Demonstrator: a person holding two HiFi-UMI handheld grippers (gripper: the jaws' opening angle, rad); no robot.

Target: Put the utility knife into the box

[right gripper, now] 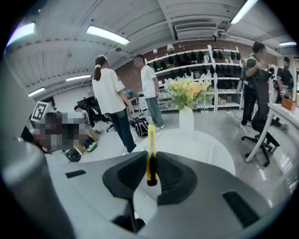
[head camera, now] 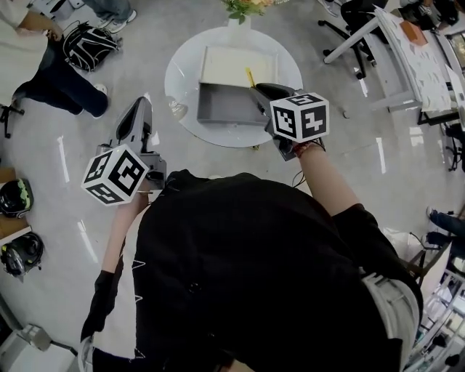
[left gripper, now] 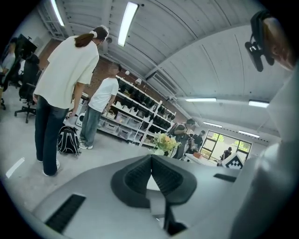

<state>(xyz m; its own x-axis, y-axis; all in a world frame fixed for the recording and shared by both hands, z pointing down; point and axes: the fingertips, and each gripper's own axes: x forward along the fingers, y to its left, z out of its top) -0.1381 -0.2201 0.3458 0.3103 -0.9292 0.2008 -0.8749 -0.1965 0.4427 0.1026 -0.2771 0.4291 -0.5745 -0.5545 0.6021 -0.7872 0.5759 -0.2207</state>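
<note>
A yellow utility knife (right gripper: 151, 140) stands upright between the jaws of my right gripper (right gripper: 150, 161), which is shut on it. In the head view that right gripper (head camera: 256, 91) hovers over the right end of an open grey box (head camera: 218, 118), with the knife (head camera: 250, 76) pointing away from me. The box sits on a round white table (head camera: 183, 73), and its pale lid (head camera: 232, 67) lies just behind it. My left gripper (head camera: 142, 107) hangs off the table's left side over the floor. Its left gripper (left gripper: 152, 159) jaws are closed together with nothing between them.
A vase of flowers (head camera: 243, 7) stands at the table's far edge, also the vase (right gripper: 186, 119). A black backpack (head camera: 89, 45) and people stand at the far left. Office chairs and a long desk (head camera: 421, 65) are at the right. Helmets (head camera: 16, 197) lie at the left.
</note>
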